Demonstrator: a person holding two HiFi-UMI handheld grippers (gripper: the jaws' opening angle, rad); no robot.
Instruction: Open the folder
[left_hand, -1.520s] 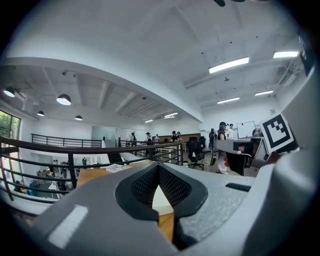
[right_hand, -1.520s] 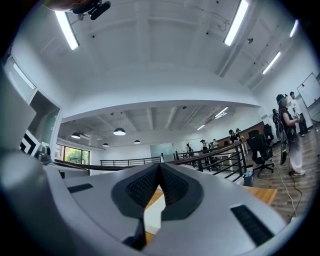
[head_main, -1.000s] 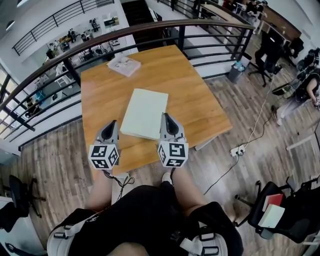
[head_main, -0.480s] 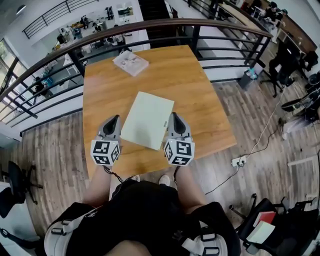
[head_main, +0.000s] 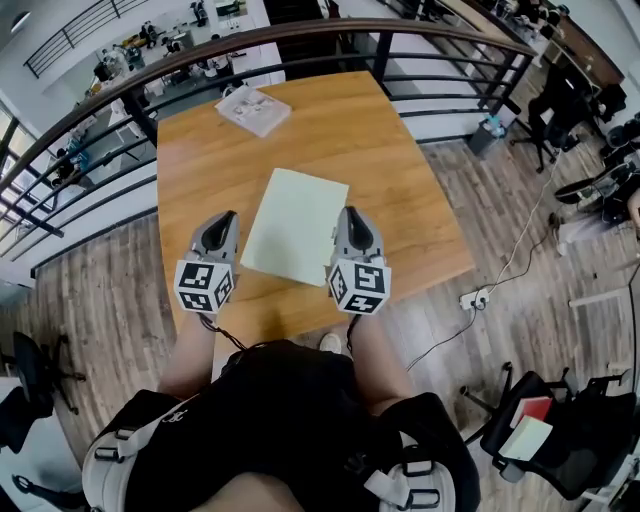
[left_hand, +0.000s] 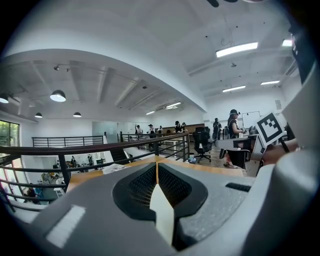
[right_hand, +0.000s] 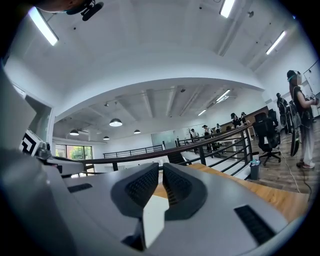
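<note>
A pale green folder (head_main: 295, 225) lies closed and flat on the wooden table (head_main: 400, 170), slightly skewed, near the front edge. My left gripper (head_main: 228, 218) hovers just off the folder's left side, shut and empty. My right gripper (head_main: 352, 213) sits beside the folder's right edge, also shut with nothing in it. In the left gripper view the jaws (left_hand: 156, 167) meet in a thin line, pointing level over the table top (left_hand: 210, 169). In the right gripper view the jaws (right_hand: 161, 172) are likewise pressed together. Neither gripper view shows the folder.
A white booklet or stack of papers (head_main: 252, 108) lies at the table's far left corner. A dark metal railing (head_main: 300, 40) curves around the table's far and right sides. Office chairs (head_main: 560, 440) stand on the floor at the right.
Both grippers have slid a little forward along the folder's two sides. They stay shut, and the folder lies closed in the same place.
</note>
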